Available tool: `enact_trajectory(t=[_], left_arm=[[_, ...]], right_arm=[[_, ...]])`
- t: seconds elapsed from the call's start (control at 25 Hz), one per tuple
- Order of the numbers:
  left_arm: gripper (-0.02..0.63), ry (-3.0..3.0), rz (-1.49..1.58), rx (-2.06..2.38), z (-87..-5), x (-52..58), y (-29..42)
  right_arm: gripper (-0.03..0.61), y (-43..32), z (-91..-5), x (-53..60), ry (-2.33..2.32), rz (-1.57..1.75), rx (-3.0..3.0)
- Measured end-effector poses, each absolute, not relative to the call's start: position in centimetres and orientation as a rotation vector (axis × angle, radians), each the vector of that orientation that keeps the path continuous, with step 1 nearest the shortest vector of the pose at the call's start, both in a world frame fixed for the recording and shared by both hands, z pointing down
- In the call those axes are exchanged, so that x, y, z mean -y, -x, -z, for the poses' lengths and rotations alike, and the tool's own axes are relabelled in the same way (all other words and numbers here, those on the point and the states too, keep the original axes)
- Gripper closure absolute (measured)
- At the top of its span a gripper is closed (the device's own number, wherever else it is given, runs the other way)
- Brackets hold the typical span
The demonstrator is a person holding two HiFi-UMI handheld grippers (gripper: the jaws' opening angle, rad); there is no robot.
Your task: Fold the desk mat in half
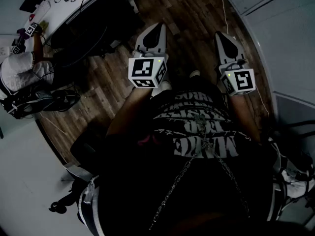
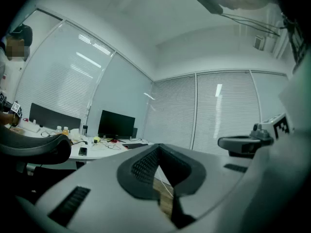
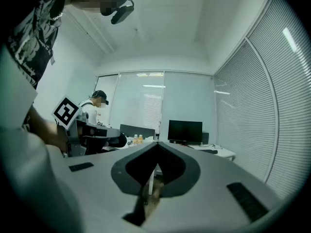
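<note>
Pointing level, left tool (image 1: pixel 158 26), right tool (image 1: pixel 219 35); shut

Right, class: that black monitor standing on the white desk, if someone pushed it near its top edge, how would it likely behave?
The monitor is a wide, thin panel standing upright on the desk, so a high push would probably tip it rather than slide it. It looks rigid, not floppy. Cables near its base might drag or snag.
</note>
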State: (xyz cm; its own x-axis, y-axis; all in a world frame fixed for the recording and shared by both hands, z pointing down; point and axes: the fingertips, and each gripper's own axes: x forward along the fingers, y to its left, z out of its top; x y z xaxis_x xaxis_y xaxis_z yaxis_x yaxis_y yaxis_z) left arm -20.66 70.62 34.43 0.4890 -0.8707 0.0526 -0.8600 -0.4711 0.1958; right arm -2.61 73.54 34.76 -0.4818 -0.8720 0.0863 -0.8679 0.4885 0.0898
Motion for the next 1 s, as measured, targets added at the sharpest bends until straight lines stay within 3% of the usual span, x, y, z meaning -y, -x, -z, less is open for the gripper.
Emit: enact_trajectory(t=[0.6, 1.0], left_arm=[[0.607, -2.494, 0.012, 1.521, -36.4, -64.2, 20.9], [0.607, -2.502, -0.057, 1.515, -37.2, -57.6, 16.3]], right_arm=[[0.578, 4.4, -33.7, -66.7, -1.472, -0.015, 2.709], [0.578, 1.5, -34.1, -59.0, -1.416, -0.017, 2.756]])
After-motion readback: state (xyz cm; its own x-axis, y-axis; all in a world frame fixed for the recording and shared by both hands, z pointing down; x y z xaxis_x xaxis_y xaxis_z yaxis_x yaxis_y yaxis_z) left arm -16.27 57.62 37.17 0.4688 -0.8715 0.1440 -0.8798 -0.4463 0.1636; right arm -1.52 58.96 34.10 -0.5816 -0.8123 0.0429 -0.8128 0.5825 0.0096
